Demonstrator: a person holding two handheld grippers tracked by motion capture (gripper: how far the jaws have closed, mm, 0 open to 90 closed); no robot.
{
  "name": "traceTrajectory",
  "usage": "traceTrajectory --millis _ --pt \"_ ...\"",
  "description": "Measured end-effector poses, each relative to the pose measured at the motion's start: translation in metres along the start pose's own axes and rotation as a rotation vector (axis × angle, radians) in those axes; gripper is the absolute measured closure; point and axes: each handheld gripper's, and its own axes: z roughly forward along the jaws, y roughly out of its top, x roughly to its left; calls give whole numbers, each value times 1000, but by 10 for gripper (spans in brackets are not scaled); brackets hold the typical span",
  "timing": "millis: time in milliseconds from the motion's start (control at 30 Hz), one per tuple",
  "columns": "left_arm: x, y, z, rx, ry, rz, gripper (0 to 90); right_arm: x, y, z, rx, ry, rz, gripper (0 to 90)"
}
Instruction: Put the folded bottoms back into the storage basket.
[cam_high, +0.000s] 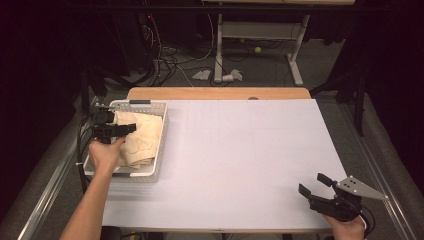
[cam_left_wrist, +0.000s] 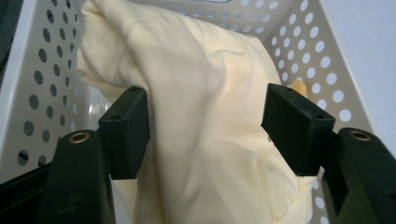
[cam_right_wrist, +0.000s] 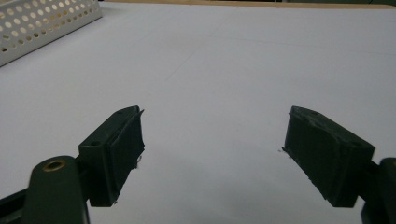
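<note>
- One cream cloth (cam_high: 137, 137) is seen in the high view, bunched inside the white perforated basket (cam_high: 162, 145) at the left edge of the desk (cam_high: 240, 160); nothing else is carried by the desk beside the basket.
- Over the basket, in the same view, the left gripper (cam_high: 131, 127) is held above the cloth, while the right gripper (cam_high: 312, 184) is kept well apart from the basket, near the opposite front corner of the desk.
- In the left gripper view, the cloth (cam_left_wrist: 205, 116) is shown heaped against the basket wall (cam_left_wrist: 42, 70), rising between the spread fingers (cam_left_wrist: 126, 133). The right-hand finger stands clear of the fabric; the left-hand one lies against a fold, but no pinch is made, so the cloth is judged released rather than gripped.
- In the right gripper view, the fingers (cam_right_wrist: 116, 154) are spread wide over bare desk (cam_right_wrist: 224, 70) with nothing between them, and a corner of the basket (cam_right_wrist: 42, 23) is seen far off.
- Judged from this, placing the cloth in the basket looks done, or nearly so. What is left appears to be lifting the left gripper clear of the basket; whether the cloth is to be tidied further cannot be told.
</note>
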Motion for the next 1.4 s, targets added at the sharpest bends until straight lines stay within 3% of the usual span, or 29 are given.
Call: traceTrajectory --millis 233,367,700,1400 --pt "2 -3 -6 -22 15 17 324 0 0 0 0 0 0 201" --pt "0 -4 -13 -50 -4 17 324 0 0 0 -1 -1 0 201" --pt "-5 -9 -23 -63 -20 79 324 0 0 0 0 0 1 201" --pt "-18 -24 -45 -145 -84 142 323 0 0 0 -2 -2 1 202"
